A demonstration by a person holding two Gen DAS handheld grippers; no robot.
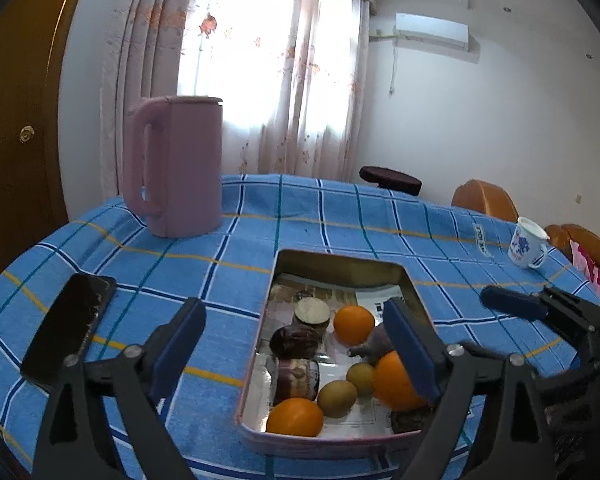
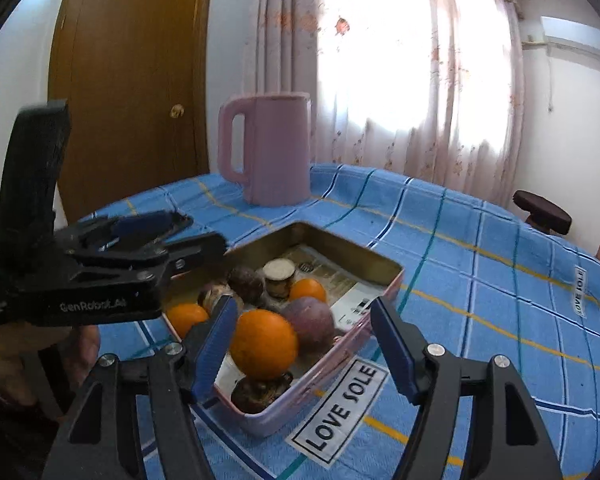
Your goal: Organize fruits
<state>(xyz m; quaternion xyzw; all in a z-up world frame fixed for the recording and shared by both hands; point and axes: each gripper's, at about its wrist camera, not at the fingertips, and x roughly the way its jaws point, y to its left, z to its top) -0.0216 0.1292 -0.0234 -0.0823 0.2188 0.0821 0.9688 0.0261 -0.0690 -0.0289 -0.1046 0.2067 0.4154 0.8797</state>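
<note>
Here a blue checked tablecloth [image 1: 320, 220] covers the table, a pink kettle [image 1: 180, 164] before curtains [image 1: 268, 64]. The metal tin [image 2: 380, 264] holds the fruits, oranges [image 2: 264, 342] included. Left gripper [image 1: 296, 344] and right gripper [image 2: 300, 344] both gape wide above it, gripping nothing.

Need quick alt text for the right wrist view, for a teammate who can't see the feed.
The open right gripper hovers over the near end of a pink tin holding oranges and dark fruits on a blue plaid tablecloth. The left gripper, also open, reaches in from the left. A pink kettle stands behind, before a curtained window.
</note>
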